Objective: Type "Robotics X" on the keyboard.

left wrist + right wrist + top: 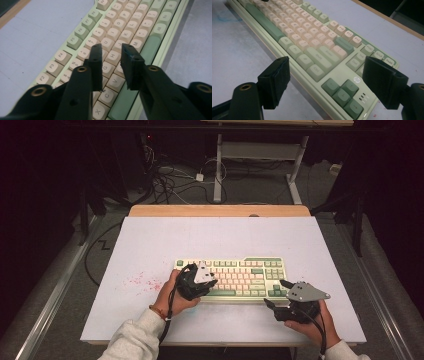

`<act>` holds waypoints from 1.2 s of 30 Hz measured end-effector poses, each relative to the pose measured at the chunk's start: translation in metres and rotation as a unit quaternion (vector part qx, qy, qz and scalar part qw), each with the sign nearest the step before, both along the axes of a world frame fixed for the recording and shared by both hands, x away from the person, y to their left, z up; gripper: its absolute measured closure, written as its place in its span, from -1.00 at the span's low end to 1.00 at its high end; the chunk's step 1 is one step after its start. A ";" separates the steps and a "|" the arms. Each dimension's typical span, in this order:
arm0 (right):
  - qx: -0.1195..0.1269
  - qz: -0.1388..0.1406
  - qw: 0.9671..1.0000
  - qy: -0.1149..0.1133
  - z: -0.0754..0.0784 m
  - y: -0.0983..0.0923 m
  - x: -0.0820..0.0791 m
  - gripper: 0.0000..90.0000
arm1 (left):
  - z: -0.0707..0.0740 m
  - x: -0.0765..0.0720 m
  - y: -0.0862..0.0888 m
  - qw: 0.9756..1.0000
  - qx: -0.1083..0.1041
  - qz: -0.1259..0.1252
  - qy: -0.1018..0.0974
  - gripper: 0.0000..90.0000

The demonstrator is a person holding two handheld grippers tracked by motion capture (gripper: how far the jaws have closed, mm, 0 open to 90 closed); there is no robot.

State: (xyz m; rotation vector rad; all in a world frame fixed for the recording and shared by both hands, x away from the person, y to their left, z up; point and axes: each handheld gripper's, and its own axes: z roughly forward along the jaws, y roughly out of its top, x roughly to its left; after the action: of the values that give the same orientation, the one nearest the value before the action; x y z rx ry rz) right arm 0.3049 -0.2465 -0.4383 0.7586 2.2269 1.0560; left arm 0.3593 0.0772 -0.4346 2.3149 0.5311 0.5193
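A pale green keyboard with cream and green plastic keycaps (240, 277) lies on the white tabletop (150, 245), toward the near edge. The left gripper (206, 287) hovers over the keyboard's left half, above the letter keys; its jaws stand a little apart with nothing between them. The right gripper (278, 294) sits just off the keyboard's near right corner by the arrow keys, its jaws spread wide and holding nothing.
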 end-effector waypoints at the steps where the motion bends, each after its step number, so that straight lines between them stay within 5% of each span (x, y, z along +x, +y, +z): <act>1: 0.000 0.000 1.000 0.000 0.000 0.000 0.000 -0.50 | 0.000 -0.001 0.000 1.000 0.003 0.002 -0.005 0.43; 6: 0.000 -0.001 1.000 0.000 0.000 0.000 0.000 -0.50 | 0.002 -0.005 0.001 0.999 -0.003 0.014 -0.033 0.09; 17: 0.000 -0.001 1.000 0.000 0.000 -0.001 0.000 -0.49 | 0.005 -0.012 0.006 0.998 -0.027 0.014 -0.057 -0.50; 23: 0.001 -0.003 1.000 0.000 0.000 -0.002 0.001 -0.49 | 0.008 -0.019 0.015 0.996 -0.042 0.011 -0.075 -0.60; 36: 0.001 -0.004 1.000 0.003 0.000 -0.003 0.001 -0.44 | 0.007 -0.033 0.048 0.995 -0.035 0.023 -0.095 -0.62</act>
State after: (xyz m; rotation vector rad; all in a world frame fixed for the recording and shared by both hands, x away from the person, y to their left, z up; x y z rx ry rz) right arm 0.3060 -0.2490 -0.4382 0.7713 2.2261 1.0544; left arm 0.3262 0.1254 -0.4273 2.1633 0.5029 0.7227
